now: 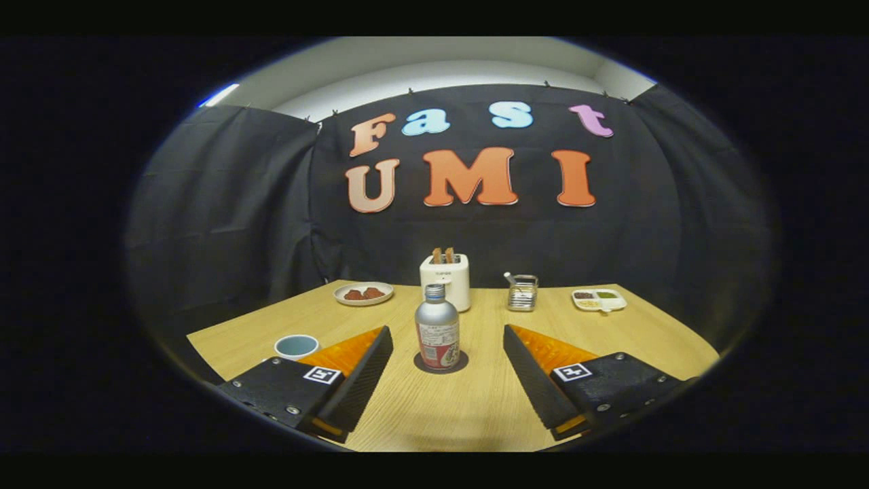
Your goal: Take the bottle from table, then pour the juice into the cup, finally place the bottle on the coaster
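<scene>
Table (475, 407): pale wood-grain top, smooth, matt. Bottle (436, 334): brushed metal, soft sheen, glossy paper label. Coaster (461, 363): dark, matt. Toaster (445, 280): smooth white plastic. Wall (224, 217): matt cloth, creased. Tool (448, 370): wide-apart fingers, ribbed faces.

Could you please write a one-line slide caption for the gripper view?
Open gripper faces the upright bottle standing on its coaster, cup beside one finger, toaster behind.

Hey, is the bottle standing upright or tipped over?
Upright: the bottle stands cap-up on the dark coaster, ahead of the open gripper, untouched.
</scene>
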The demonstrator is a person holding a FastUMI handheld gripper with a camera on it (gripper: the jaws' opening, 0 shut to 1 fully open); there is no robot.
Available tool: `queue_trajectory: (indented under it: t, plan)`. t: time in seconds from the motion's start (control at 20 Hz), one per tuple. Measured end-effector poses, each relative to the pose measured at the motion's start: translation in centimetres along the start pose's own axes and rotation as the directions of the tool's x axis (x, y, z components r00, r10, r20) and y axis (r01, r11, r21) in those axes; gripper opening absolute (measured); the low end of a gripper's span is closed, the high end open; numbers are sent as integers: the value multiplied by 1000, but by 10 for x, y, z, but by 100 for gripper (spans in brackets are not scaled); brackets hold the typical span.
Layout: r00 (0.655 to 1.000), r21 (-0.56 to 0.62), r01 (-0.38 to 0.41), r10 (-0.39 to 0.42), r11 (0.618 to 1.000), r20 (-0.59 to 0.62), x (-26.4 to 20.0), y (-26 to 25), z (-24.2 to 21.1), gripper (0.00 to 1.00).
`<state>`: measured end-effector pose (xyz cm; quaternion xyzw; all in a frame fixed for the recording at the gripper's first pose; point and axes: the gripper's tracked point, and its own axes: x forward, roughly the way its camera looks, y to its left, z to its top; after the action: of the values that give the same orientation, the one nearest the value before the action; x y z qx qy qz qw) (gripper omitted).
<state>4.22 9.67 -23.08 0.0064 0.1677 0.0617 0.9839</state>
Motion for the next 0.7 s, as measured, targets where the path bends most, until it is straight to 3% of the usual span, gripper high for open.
queue_trajectory:
  t: [0.3,0.7]
  plan:
    - [996,5,12,-12,1000,86,-64,-4,34,98]
    - [991,38,60,-64,997,118,-99,-17,32,97]
